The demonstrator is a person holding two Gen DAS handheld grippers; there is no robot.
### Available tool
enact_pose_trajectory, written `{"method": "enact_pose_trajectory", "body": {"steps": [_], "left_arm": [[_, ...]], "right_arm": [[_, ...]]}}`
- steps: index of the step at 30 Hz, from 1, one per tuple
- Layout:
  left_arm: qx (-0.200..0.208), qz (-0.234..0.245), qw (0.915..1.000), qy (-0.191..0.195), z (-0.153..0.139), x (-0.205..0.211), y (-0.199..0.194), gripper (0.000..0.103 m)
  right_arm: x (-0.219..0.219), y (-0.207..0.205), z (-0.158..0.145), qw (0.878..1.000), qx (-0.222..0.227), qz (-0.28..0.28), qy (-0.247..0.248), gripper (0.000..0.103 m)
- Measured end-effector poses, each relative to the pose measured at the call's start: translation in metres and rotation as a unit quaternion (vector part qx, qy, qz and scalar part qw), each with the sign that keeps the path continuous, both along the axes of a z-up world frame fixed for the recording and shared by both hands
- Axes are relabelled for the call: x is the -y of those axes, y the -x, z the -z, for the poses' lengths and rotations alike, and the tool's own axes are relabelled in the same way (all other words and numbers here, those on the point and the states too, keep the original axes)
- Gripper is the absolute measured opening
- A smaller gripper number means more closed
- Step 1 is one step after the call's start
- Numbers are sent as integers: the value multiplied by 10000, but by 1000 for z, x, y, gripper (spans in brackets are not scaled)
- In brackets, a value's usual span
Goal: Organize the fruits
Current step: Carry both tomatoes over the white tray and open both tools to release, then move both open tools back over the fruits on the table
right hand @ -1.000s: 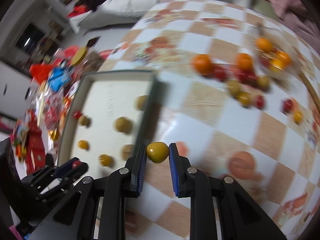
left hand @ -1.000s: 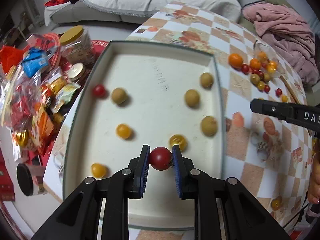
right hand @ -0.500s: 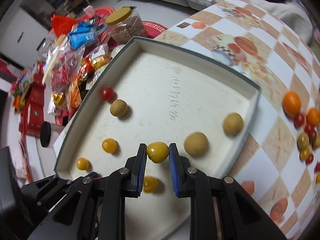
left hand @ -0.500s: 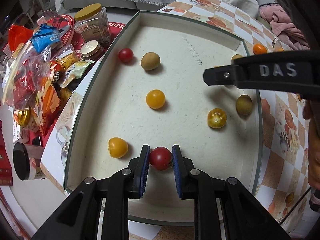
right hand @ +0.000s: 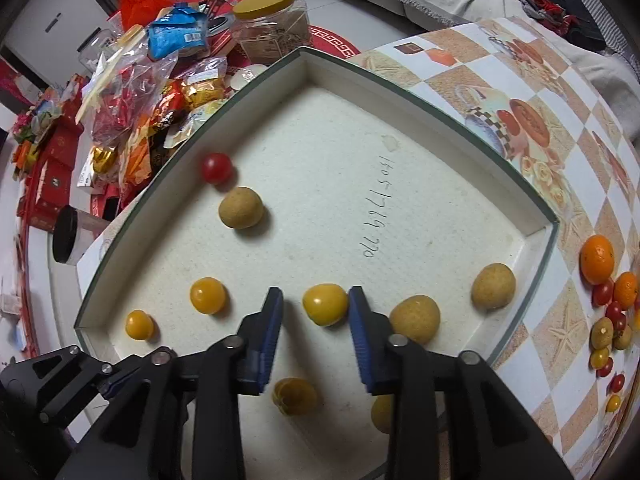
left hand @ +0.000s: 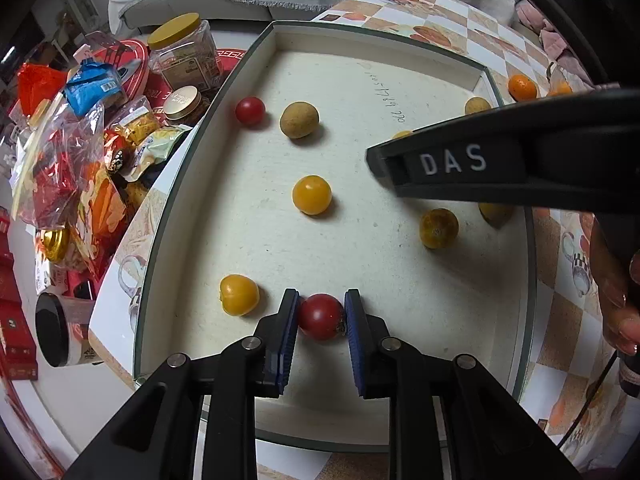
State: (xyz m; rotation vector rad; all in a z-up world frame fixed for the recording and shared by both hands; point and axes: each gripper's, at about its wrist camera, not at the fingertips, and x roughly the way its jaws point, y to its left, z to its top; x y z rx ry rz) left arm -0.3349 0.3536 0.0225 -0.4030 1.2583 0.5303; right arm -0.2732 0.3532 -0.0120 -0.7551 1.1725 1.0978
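Observation:
A white tray [left hand: 404, 36] with a green rim holds several fruits. My left gripper [left hand: 321, 316] is shut on a red cherry tomato [left hand: 320, 315], low over the tray's near end, beside a yellow tomato [left hand: 239, 294]. My right gripper [right hand: 316, 308] is open over the tray; a yellow tomato [right hand: 325, 304] sits between its jaws, against the right one with a gap on the left. The right gripper also shows in the left wrist view as a black finger [left hand: 500, 164] crossing the tray. Brown longans [right hand: 241, 207] and another red tomato [right hand: 216, 167] lie in the tray [right hand: 420, 92].
Loose oranges [right hand: 597, 259], tomatoes and longans lie on the checkered tablecloth [right hand: 560, 152] right of the tray. Snack bags [left hand: 80, 160] and jars [left hand: 182, 54] crowd the area left of the tray. A sofa stands behind.
Both grippers have moved lower over the tray. My right gripper has opened, and the yellow tomato rests loose between its jaws. The left still holds the red tomato.

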Motion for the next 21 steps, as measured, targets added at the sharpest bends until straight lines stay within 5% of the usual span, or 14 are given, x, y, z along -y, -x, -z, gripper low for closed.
{"method": "enact_pose_trajectory", "body": {"steps": [1, 3, 4, 7, 12, 20, 21], "left_arm": [[1, 41, 10000, -8, 0, 1, 0, 28], [-16, 62, 10000, -27, 0, 3, 0, 68], [22, 23, 9999, -113, -2, 4, 1, 73], [19, 18, 9999, -112, -3, 2, 3, 74], [-161, 41, 9998, -120, -2, 0, 5, 74], [-122, 430, 9987, -258, -16, 12, -14, 74], [-115, 494, 9983, -270, -17, 15, -18, 74]], "right_arm": [[-1, 1, 0, 10000, -41, 4, 3, 48], [-3, 0, -1, 10000, -27, 40, -10, 60], [-3, 0, -3, 10000, -61, 51, -54, 60], [-3, -2, -12, 9997, -120, 86, -193, 62], [4, -12, -32, 9973, -325, 371, -548, 81], [56, -46, -53, 9863, -490, 1301, -890, 91], [64, -52, -53, 9843, -506, 1434, -895, 99]]}}
